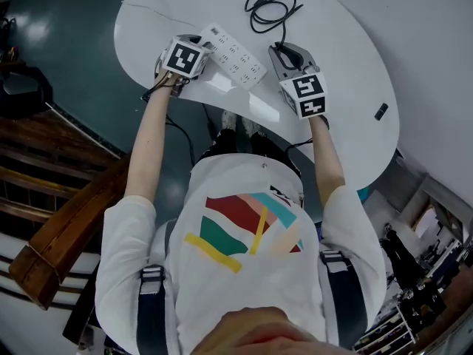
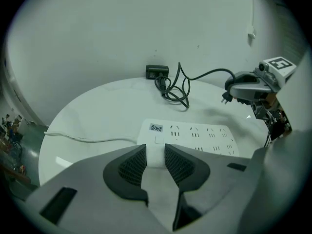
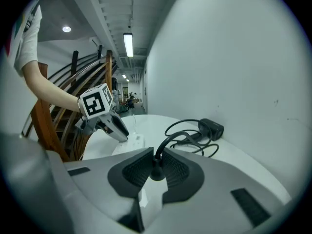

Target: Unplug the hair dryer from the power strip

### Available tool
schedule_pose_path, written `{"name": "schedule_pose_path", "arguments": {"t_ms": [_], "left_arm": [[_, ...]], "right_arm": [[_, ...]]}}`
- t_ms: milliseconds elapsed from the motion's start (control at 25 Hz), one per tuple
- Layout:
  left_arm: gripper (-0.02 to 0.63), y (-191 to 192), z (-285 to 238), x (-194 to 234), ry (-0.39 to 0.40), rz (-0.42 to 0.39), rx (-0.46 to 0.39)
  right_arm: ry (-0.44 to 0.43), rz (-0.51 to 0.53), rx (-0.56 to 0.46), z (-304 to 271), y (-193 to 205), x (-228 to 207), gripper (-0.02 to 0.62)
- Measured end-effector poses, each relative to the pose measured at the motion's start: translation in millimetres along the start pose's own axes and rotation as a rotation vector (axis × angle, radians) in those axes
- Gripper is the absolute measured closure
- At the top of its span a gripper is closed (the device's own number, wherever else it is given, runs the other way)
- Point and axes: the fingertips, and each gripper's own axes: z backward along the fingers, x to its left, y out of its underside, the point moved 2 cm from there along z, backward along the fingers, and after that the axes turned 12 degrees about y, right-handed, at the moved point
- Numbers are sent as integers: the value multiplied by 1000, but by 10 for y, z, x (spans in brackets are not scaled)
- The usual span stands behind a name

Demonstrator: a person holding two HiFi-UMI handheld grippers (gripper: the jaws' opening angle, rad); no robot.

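Plug [image 3: 157,168] sits clamped in my right gripper [image 3: 157,156]. The jaws stand partway closed, with both dark pads pressing its black body and the cable [image 2: 204,74] rising out between them. From the left gripper view I can see the prongs bare and in the air, clear of the power strip [image 2: 195,133] and off toward its right end (none of the sockets I can see has anything in it).

My left gripper [image 2: 155,150] is down on the switch end of the strip. Its jaws are drawn in on the white casing, one pad on each side, and nothing else is between them. The strip lies flat near the table's [image 1: 347,65] near edge, toward the left side. Its own thin white cord [image 2: 87,139] trails away over the left edge.

The black cable runs from the plug back to a loose coil in the middle of the table's far side. It ends at the hair dryer [image 2: 157,71], a small dark body lying at the far edge, right up against the pale wall [image 2: 122,28]. I can't make out its shape any better than that. The right gripper hangs above the near edge, to the right of the strip and apart from it.
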Motion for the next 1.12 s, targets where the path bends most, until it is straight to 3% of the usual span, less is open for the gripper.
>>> {"name": "schedule_pose_path", "arguments": {"t_ms": [560,1120], "left_arm": [[476,13,-13,5,2,10,4],[476,29,-8,1,0,17,1]], "right_arm": [[28,-67,194,50,786,29,537],[54,-104,221,98,944,-9,535]]}}
